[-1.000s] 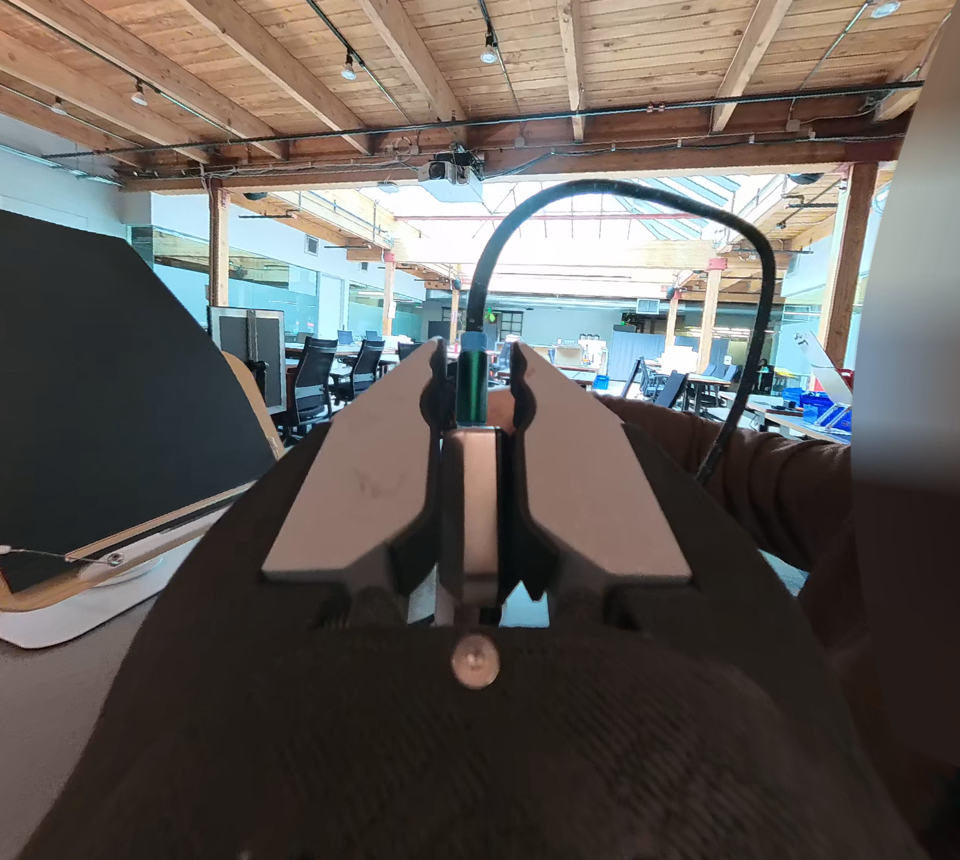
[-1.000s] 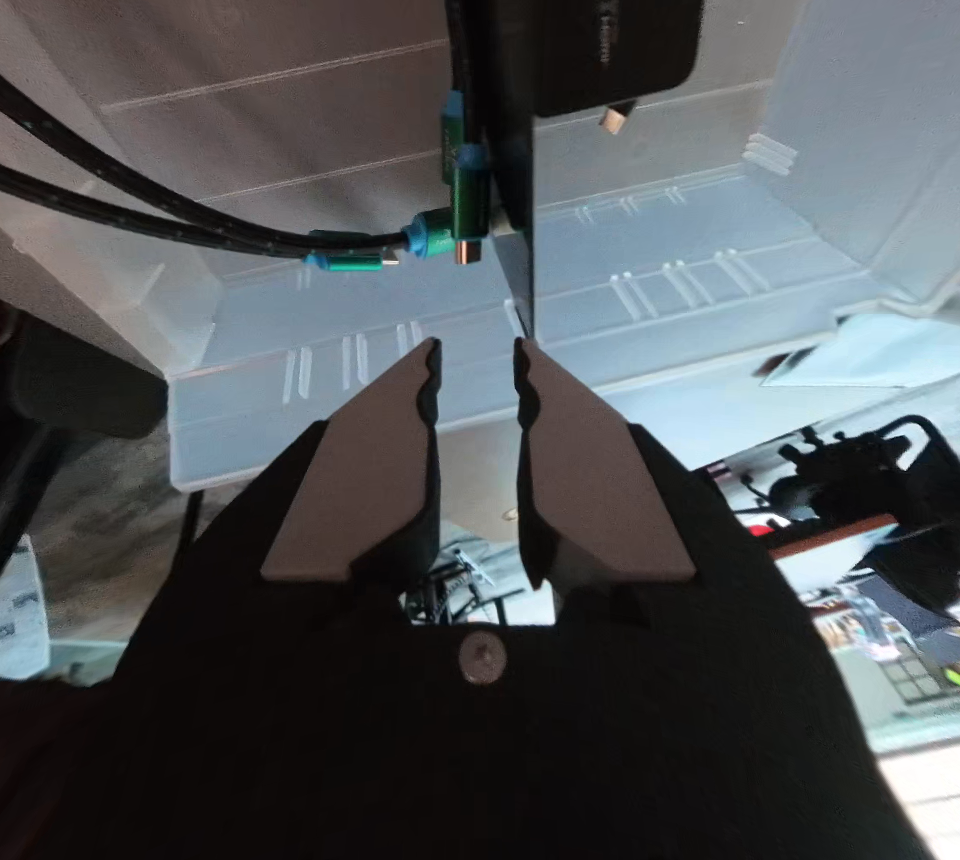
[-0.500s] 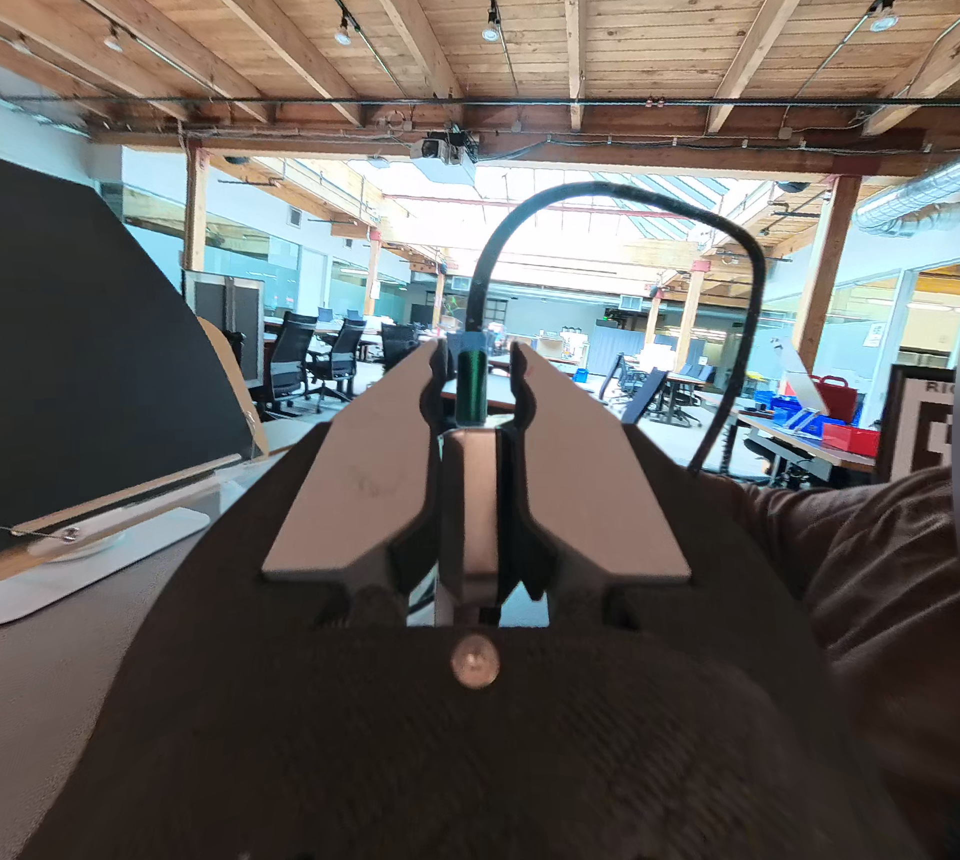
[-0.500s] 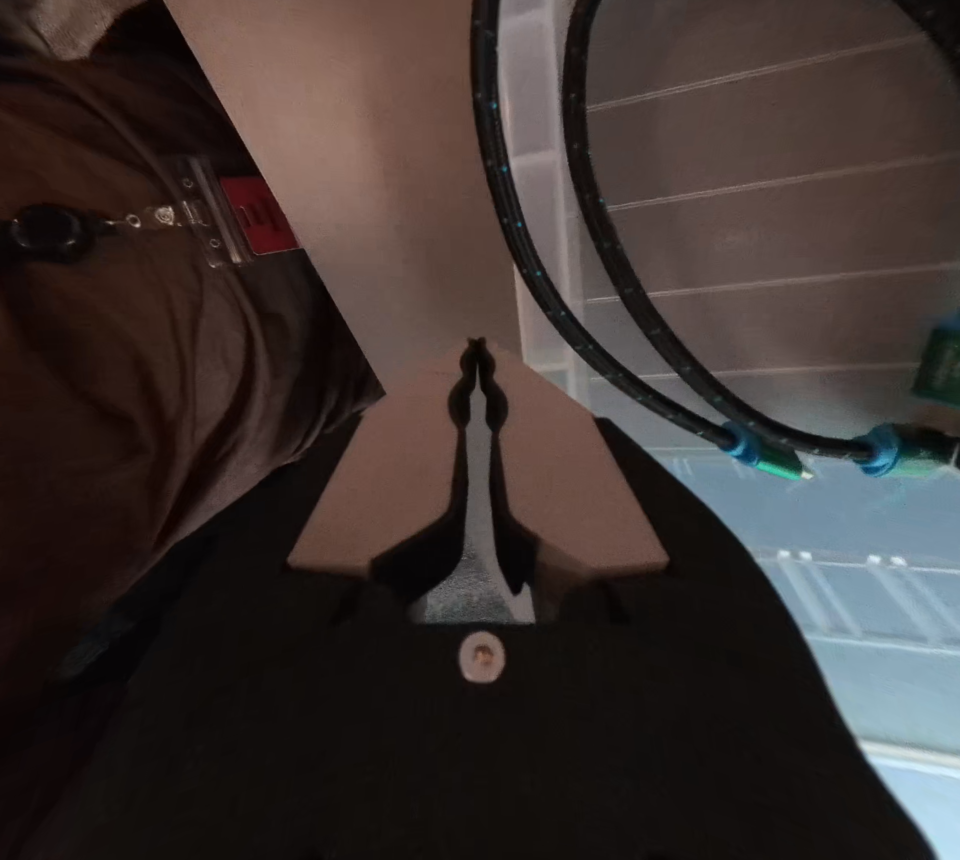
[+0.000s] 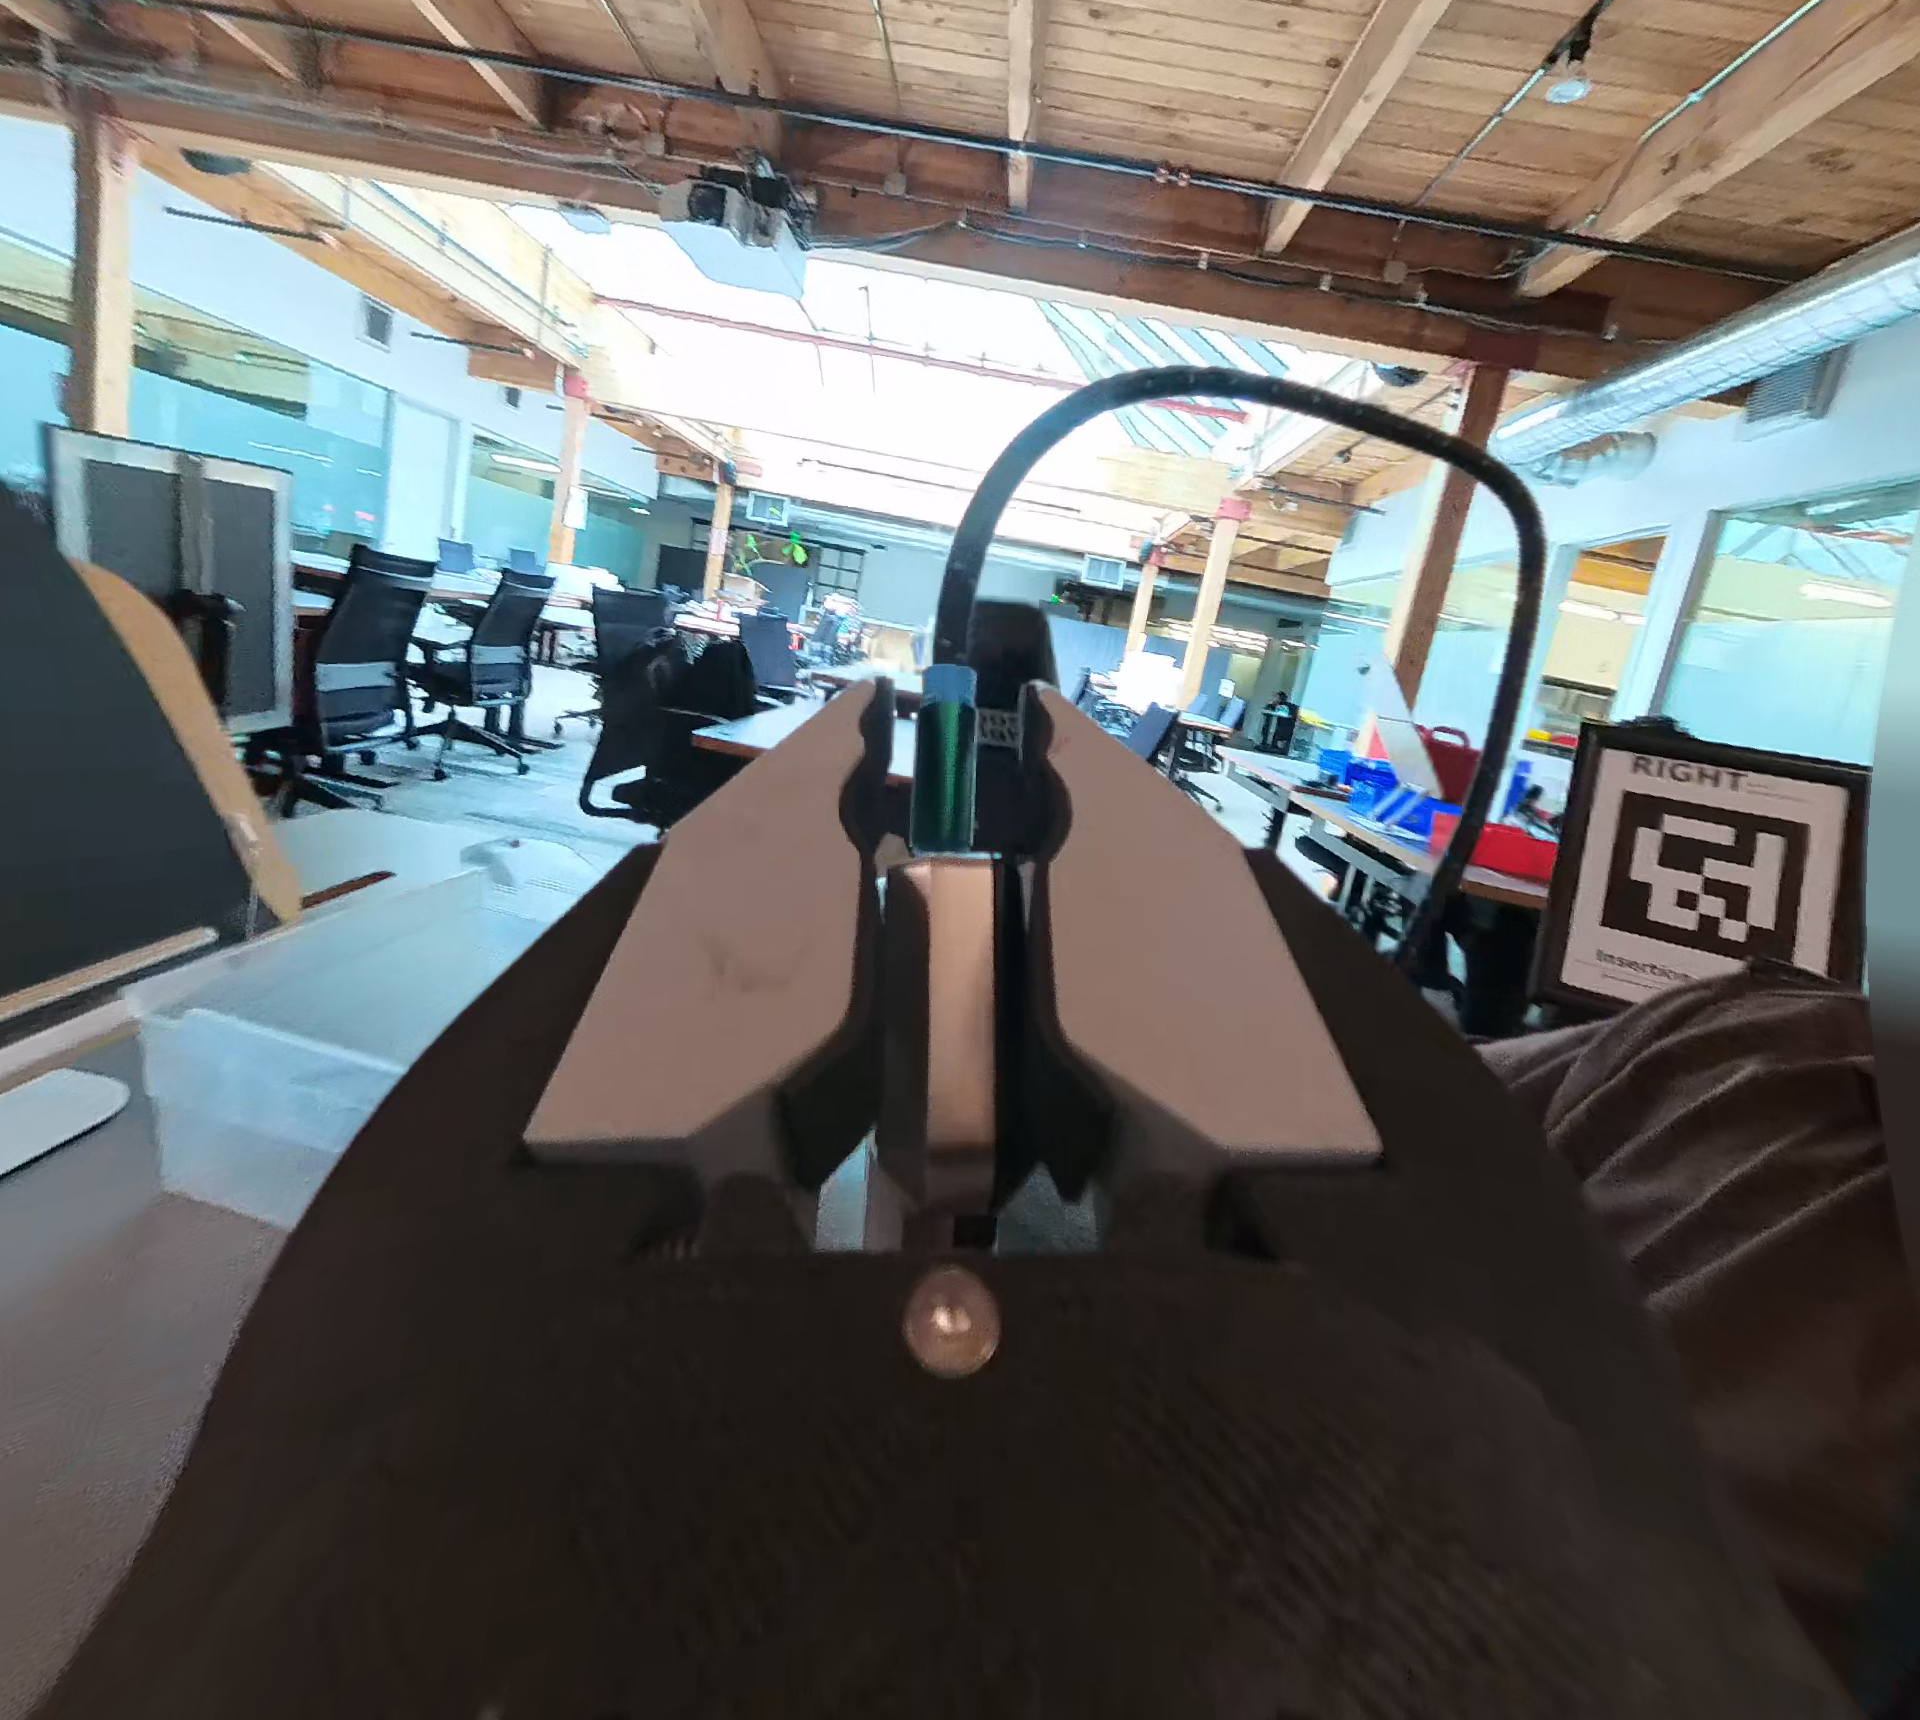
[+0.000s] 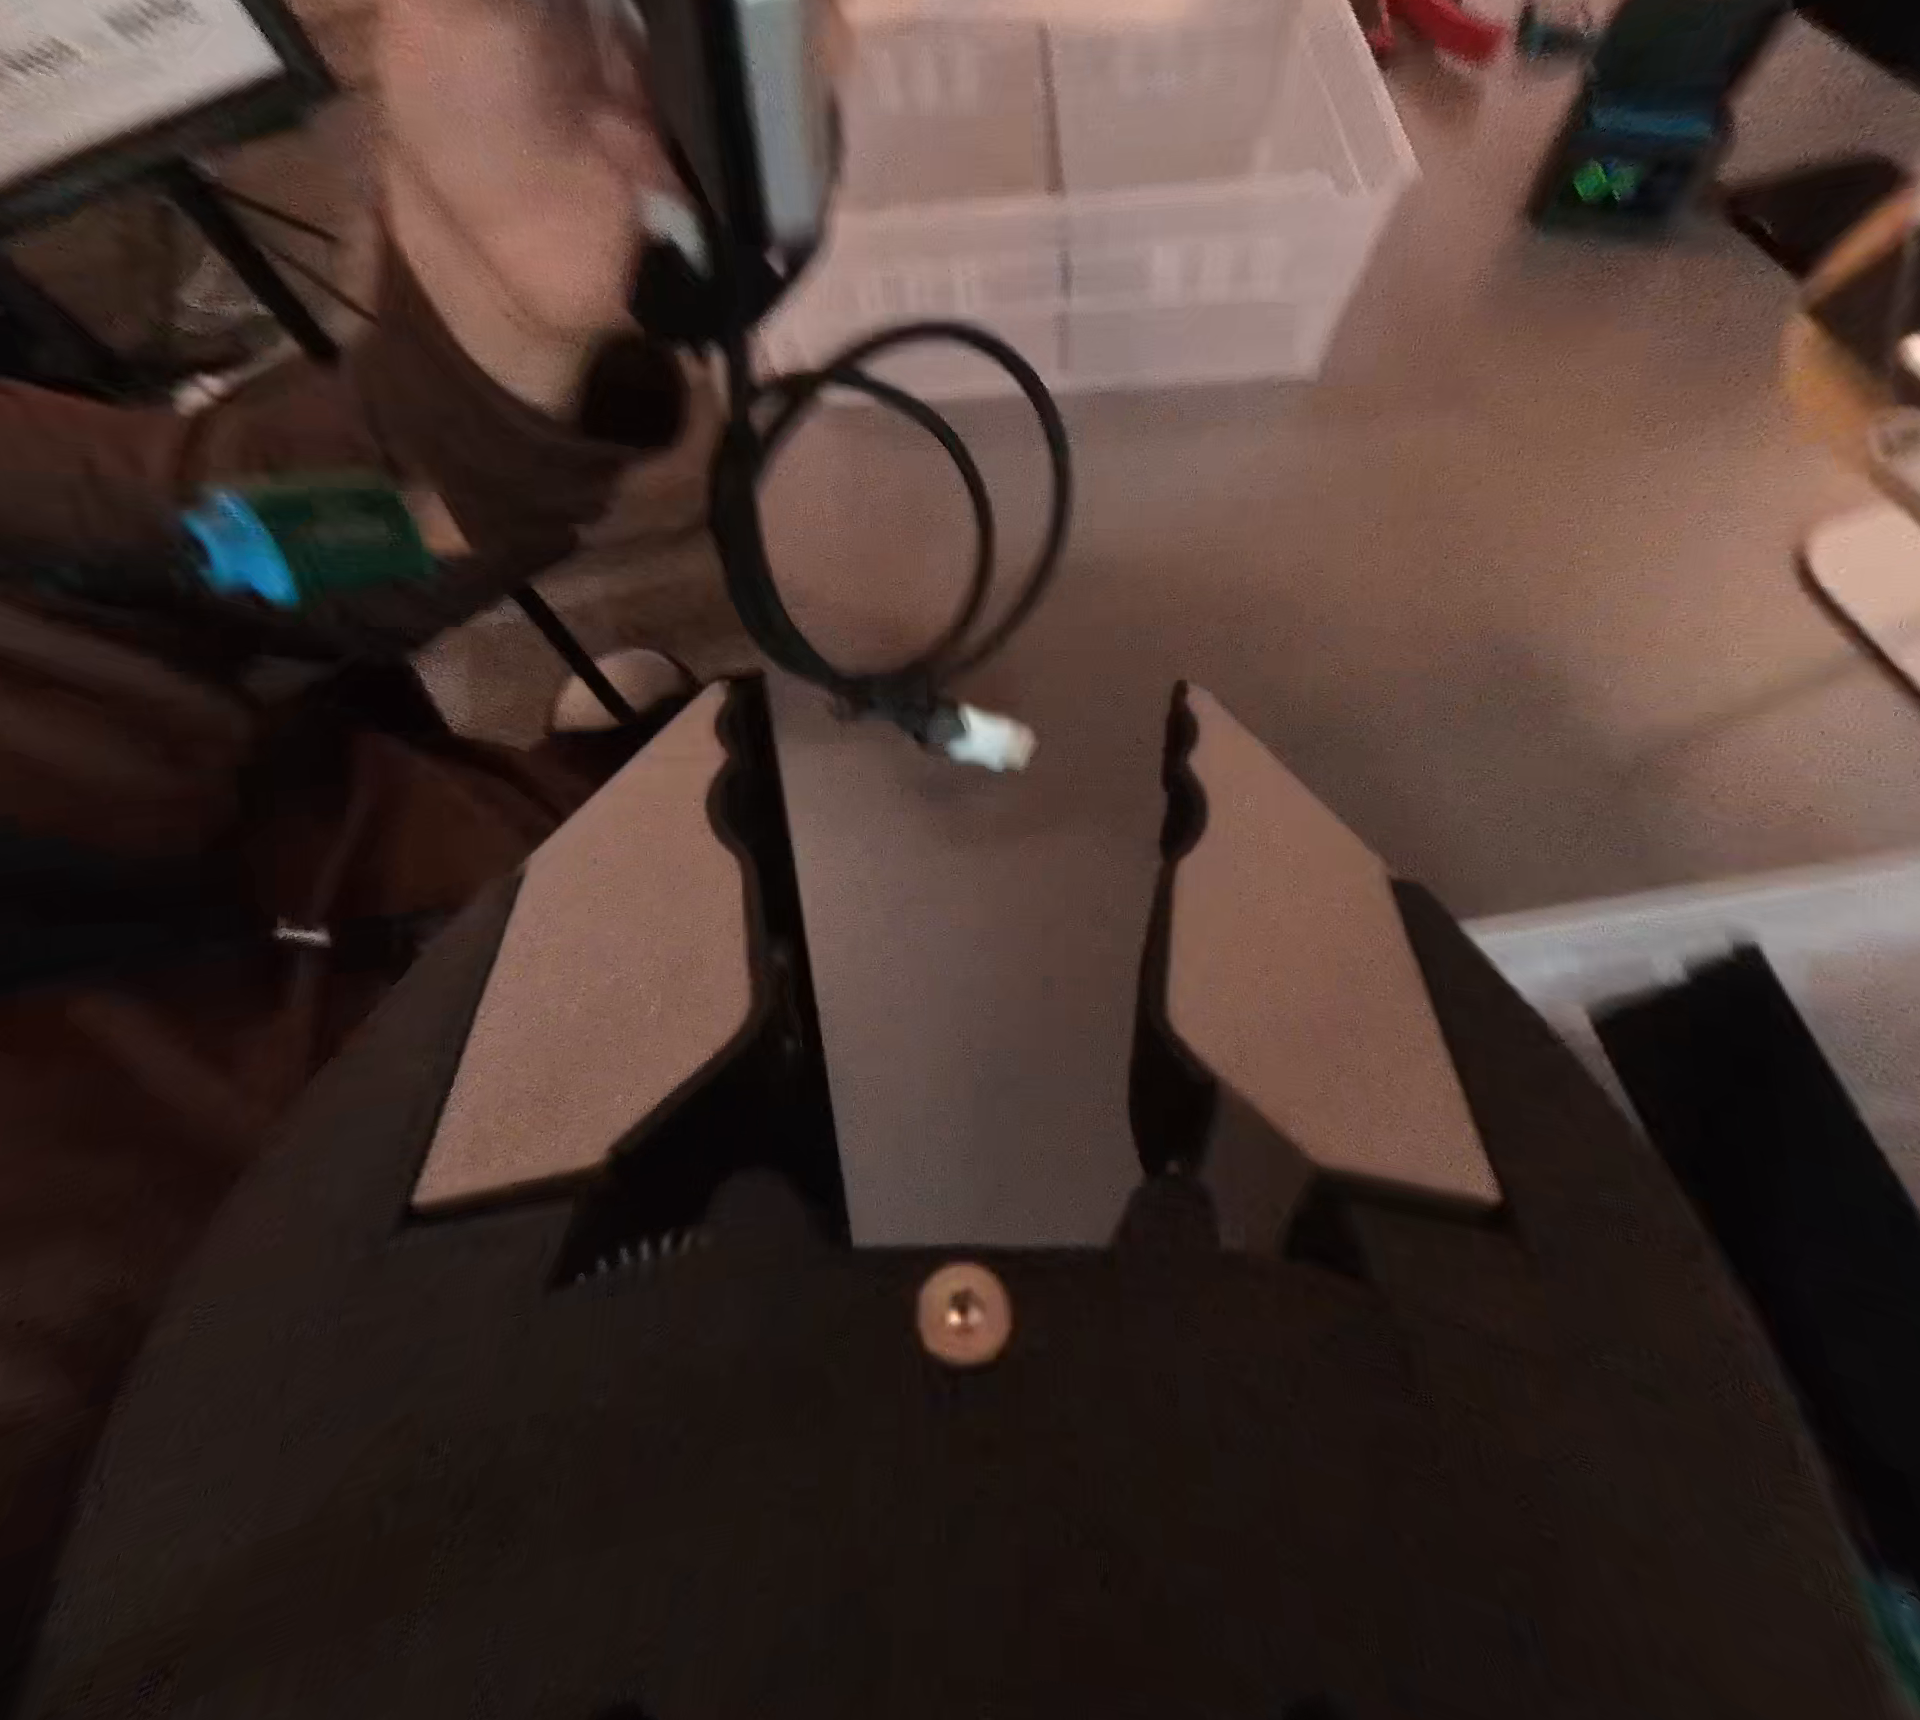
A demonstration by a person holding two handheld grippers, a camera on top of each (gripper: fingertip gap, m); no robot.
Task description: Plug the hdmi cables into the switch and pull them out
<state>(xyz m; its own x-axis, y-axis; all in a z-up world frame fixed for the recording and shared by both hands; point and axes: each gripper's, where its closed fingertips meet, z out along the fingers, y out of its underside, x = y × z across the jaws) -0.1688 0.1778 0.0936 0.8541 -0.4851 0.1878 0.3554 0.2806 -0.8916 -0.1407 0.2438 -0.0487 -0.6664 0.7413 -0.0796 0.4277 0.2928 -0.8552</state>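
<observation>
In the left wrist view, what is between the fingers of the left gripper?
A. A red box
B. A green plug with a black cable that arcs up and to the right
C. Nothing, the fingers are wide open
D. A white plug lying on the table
B: the left gripper is shut on the green plug, and its black cable loops up and over to the right.

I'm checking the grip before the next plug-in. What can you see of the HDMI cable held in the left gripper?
The HDMI cable has a glossy green plug body with a light blue collar where the black braided cord leaves it. The plug stands upright, clamped between the left gripper fingers near their tips. The cord arches up, over to the right and down behind the gripper. Its metal tip is hidden.
</observation>
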